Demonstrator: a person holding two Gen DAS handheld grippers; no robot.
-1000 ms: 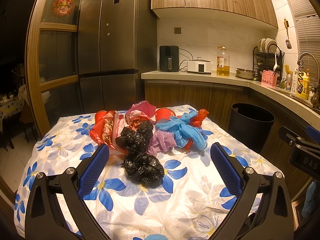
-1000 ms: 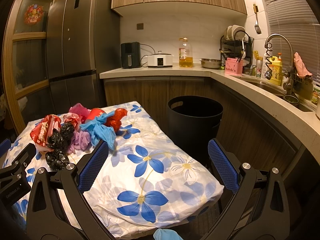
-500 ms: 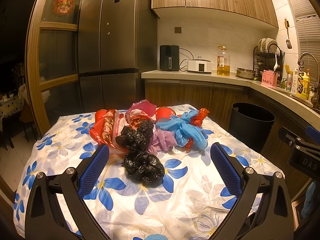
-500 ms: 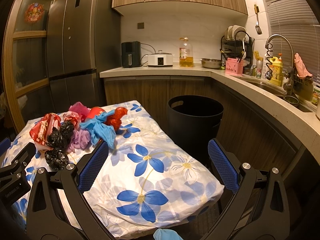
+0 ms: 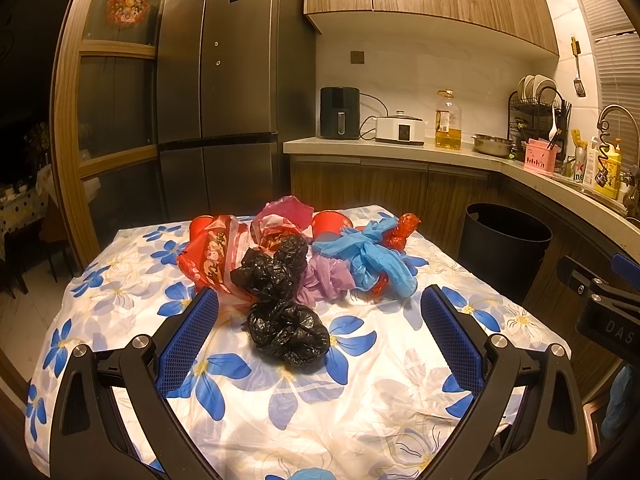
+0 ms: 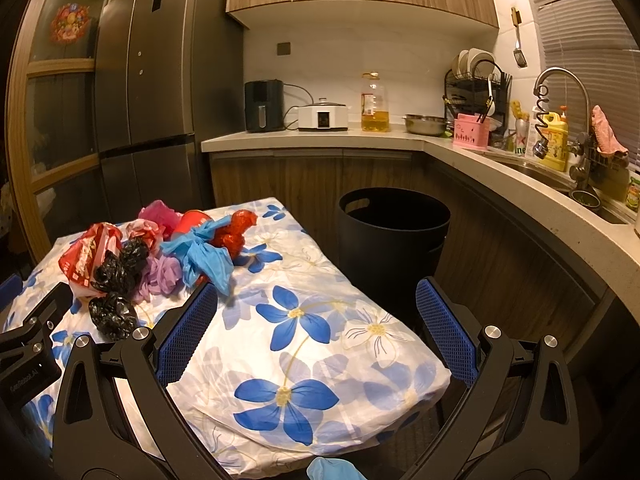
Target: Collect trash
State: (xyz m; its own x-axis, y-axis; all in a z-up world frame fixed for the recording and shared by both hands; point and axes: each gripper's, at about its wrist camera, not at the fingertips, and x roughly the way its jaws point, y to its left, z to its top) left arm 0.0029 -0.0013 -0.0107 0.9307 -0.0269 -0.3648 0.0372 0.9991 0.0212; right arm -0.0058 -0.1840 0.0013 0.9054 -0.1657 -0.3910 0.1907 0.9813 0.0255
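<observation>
A heap of crumpled trash lies on the flowered tablecloth (image 5: 280,400): a near black bag (image 5: 288,334), a second black bag (image 5: 272,268), a red printed wrapper (image 5: 208,258), a purple bag (image 5: 324,280), a blue bag (image 5: 372,256) and red pieces behind. My left gripper (image 5: 320,332) is open, its blue pads either side of the near black bag, just short of it. My right gripper (image 6: 316,332) is open over the table's right half, empty. The heap (image 6: 160,256) lies to its left. A black bin (image 6: 394,236) stands beyond the table's right edge.
The black bin (image 5: 504,248) stands on the floor between table and wooden cabinets. A counter (image 6: 400,140) with appliances, an oil bottle, a dish rack and a sink runs along the back and right. A dark fridge (image 5: 224,100) stands behind the table.
Both grippers have shifted only slightly. The trash heap lies where it was and nothing has been gripped.
</observation>
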